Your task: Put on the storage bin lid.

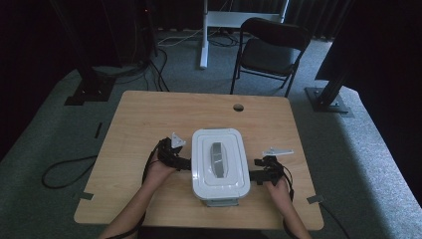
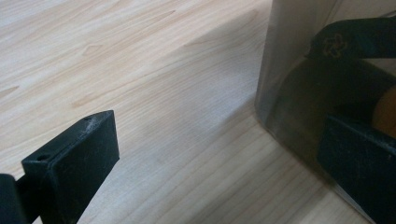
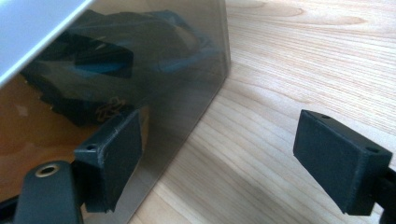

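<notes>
At the table's (image 1: 149, 114) near-centre, the lidded box (image 1: 220, 167) is sitting; the left gripper (image 1: 180, 160) and right gripper (image 1: 260, 173) are flanking its side walls — jaws spread wide, gripping nothing — bare wood lying outward.

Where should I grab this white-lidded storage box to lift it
Probably by its two long side walls, one gripper from each side. The storage box is wide, and its smooth clear wall stands upright; the left gripper and right gripper already flank it, jaws open. The lid's grey handle suits one gripper.
</notes>
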Tool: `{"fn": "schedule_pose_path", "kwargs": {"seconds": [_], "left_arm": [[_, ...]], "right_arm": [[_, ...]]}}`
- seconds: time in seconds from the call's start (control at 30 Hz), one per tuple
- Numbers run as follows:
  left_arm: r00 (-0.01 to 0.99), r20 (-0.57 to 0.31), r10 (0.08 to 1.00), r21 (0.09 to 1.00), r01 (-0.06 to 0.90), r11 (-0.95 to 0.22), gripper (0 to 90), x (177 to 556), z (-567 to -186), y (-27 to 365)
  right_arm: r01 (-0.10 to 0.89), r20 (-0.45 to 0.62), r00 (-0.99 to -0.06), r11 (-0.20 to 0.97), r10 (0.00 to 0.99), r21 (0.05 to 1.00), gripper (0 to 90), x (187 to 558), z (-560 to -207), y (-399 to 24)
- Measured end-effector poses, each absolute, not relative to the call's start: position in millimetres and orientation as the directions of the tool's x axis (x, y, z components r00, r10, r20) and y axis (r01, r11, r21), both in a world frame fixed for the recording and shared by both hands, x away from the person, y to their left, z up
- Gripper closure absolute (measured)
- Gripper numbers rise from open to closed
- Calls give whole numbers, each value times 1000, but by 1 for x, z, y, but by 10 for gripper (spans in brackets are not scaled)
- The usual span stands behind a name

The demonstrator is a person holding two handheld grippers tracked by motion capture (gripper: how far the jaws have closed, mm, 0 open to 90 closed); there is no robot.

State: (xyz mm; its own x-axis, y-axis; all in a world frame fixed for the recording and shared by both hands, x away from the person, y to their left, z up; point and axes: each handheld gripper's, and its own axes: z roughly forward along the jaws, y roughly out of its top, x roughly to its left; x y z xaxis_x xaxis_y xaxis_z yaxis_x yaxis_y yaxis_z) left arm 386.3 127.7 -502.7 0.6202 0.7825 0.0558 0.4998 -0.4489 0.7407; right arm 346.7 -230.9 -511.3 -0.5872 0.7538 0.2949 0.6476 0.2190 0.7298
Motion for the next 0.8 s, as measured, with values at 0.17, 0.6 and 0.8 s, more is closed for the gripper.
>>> {"fn": "schedule_pose_path", "kwargs": {"seconds": [0.17, 0.6, 0.8], "left_arm": [[628, 34, 778, 768, 481, -422, 1, 385, -505, 132], [642, -6, 767, 767, 494, -408, 1, 373, -510, 145], [643, -7, 766, 760, 501, -414, 1, 369, -510, 149]], "right_arm": [[622, 245, -593, 243, 767, 744, 131, 347, -510, -231], [620, 235, -575, 230, 784, 750, 131, 345, -512, -243], [619, 237, -569, 221, 787, 753, 131, 344, -511, -248]]}}
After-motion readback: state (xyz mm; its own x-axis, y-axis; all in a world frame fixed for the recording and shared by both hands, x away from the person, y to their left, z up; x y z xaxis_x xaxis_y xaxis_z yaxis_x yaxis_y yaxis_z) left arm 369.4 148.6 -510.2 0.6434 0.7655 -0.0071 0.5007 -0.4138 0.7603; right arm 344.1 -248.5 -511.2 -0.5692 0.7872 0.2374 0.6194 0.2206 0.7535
